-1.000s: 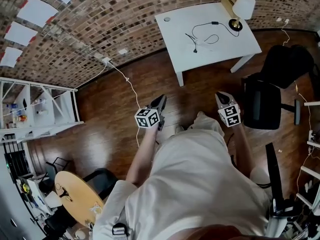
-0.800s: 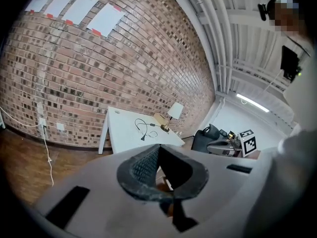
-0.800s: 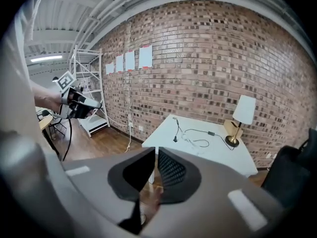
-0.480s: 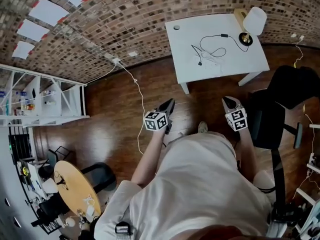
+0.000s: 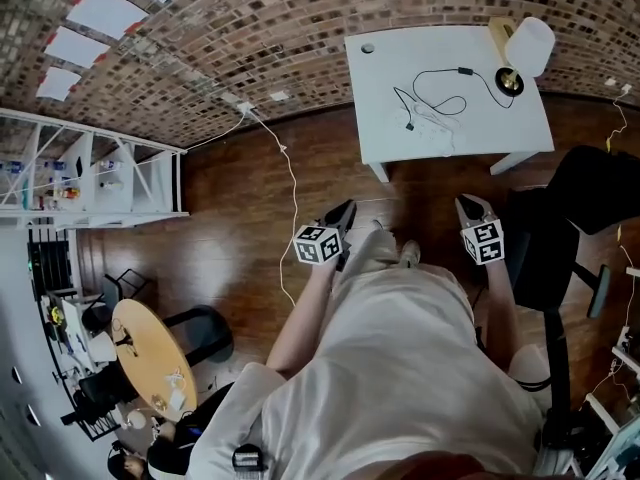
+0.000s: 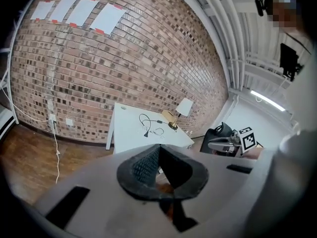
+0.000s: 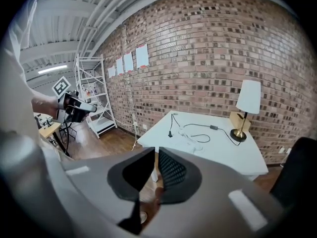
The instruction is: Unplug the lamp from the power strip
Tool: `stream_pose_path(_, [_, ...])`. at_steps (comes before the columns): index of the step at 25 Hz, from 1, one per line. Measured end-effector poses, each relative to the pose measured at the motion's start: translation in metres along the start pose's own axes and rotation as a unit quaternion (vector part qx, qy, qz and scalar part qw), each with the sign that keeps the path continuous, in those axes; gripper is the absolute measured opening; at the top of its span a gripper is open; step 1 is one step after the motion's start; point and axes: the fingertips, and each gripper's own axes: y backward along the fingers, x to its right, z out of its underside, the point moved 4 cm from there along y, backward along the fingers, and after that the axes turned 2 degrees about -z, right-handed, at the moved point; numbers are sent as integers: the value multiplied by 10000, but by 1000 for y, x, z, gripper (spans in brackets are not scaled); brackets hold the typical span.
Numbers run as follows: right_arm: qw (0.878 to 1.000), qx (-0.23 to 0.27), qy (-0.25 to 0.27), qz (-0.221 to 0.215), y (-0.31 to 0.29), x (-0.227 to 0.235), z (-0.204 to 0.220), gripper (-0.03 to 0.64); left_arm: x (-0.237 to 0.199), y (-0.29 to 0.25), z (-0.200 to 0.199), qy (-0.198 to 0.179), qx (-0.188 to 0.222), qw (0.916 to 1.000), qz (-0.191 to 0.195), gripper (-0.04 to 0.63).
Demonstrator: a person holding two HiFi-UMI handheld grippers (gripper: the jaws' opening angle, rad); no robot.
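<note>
A white table (image 5: pixel 400 68) stands by the brick wall, some way ahead of me. On it is a lamp (image 5: pixel 528 48) with a white shade and a brass base. Its black cord (image 5: pixel 437 80) loops across the top to a white power strip (image 5: pixel 432 126). Both grippers are held over the wooden floor, well short of the table. My left gripper (image 5: pixel 346 211) is shut and empty. My right gripper (image 5: pixel 467 206) is shut too, nothing between its pads. The left gripper view shows the table (image 6: pixel 130 128) and lamp (image 6: pixel 184 108); the right gripper view shows the lamp (image 7: pixel 246 99) and power strip (image 7: pixel 190 138).
A black office chair (image 5: pixel 585 193) stands right of me, near the table's corner. A white cable (image 5: pixel 290 183) runs from the wall outlet across the floor. A white shelf rack (image 5: pixel 100 183) is at the left, a round wooden table (image 5: pixel 150 353) behind.
The table sits lower and further right in the head view, so I have come a little nearer to it. Both grippers stayed shut and kept their places in front of me.
</note>
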Motion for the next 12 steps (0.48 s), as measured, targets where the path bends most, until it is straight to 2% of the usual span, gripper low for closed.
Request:
stream_pose_path(8, [9998,20,-201,-17,-17,5,-5,21,-11,-25,-6,-37,-251,9997,47,2])
stream_pose_path(12, [9995,49,-271,139,-30,19,-16,23,-26,-54,-27,-180,-338,9990,212,2])
